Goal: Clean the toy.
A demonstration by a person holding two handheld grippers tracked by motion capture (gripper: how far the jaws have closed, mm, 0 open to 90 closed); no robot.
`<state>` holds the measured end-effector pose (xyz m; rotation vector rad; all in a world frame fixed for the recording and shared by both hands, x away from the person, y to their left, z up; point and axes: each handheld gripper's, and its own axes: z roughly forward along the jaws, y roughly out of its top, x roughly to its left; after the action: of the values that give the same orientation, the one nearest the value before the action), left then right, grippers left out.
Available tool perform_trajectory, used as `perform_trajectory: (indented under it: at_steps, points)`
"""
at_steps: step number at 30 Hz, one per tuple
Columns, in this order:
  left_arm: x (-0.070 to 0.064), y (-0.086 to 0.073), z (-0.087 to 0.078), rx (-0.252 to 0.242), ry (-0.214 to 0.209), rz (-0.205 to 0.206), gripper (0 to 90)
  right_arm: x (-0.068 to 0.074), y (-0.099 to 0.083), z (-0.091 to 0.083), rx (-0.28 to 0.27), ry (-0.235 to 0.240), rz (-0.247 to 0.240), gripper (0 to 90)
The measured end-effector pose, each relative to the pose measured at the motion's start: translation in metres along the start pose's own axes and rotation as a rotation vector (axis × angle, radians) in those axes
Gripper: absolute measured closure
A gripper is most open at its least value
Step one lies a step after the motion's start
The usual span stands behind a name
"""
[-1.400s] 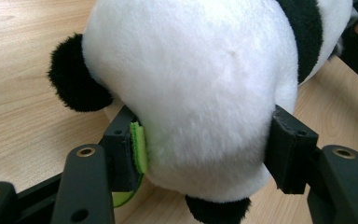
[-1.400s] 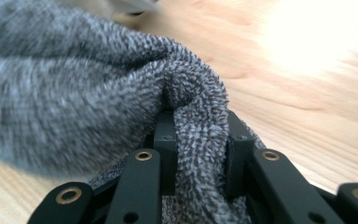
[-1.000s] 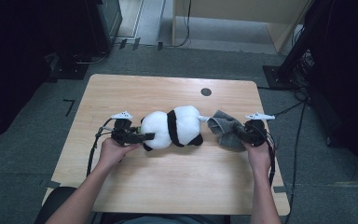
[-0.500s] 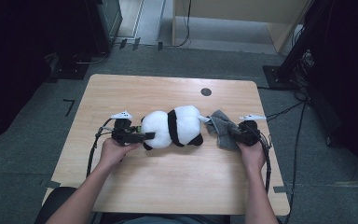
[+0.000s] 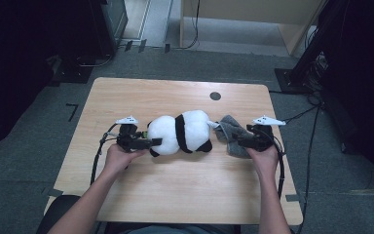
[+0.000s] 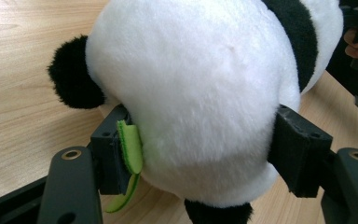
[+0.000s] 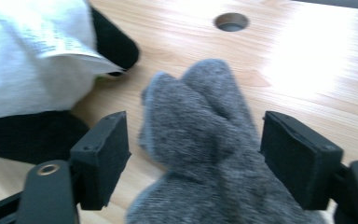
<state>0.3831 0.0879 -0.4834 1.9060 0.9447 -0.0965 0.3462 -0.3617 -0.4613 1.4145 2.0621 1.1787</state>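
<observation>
- One plush panda (image 5: 180,132) lies on its side at the middle of the table, its head toward 9 o'clock.
- One grey cloth (image 5: 230,132) lies crumpled just beside the panda at 3 o'clock.
- Two grippers are in play. The left gripper (image 5: 148,143) has its jaws closed on the panda's white head from both sides, as the left gripper view shows, with a small green tab (image 6: 129,150) pinched against one jaw.
- The right gripper (image 5: 241,142) sits over the grey cloth with its jaws wide; in the right gripper view the cloth (image 7: 200,135) bulges between them, touching neither pad clearly.
- One white sewn-in label (image 7: 51,35) sticks out of the panda's rear; it carries printed lines, too blurred to read.
- The surface is one light wooden table (image 5: 175,195) with rounded corners and one round cable hole (image 5: 215,96) at about 1 o'clock from the panda.
- The room has a grey carpeted floor (image 5: 24,161), dark equipment at 9 and 3 o'clock, and a wooden cabinet (image 5: 253,14) at 12 o'clock.
</observation>
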Motion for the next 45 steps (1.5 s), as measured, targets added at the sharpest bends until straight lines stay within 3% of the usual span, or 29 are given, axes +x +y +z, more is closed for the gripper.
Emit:
perform_trajectory:
  at_steps: [7,20,31,36,45]
  points:
    - [0.000,0.000,0.000,0.001,-0.003,-0.001,27.1,0.015,0.001,0.011,0.042,0.055,-0.019,0.0]
    - [-0.001,-0.001,0.001,-0.007,-0.001,0.025,20.4,0.050,0.008,0.025,0.045,0.187,-0.073,0.0]
    - [-0.002,0.000,0.003,-0.017,-0.003,0.011,19.8,0.075,0.009,0.045,0.041,0.315,-0.100,0.0]
    - [-0.005,0.000,0.005,-0.013,-0.002,0.019,20.1,0.087,0.010,0.062,0.052,0.332,-0.112,0.0]
    - [-0.010,0.000,0.007,-0.005,0.004,0.030,20.8,0.101,0.008,0.075,0.049,0.219,-0.153,3.4]
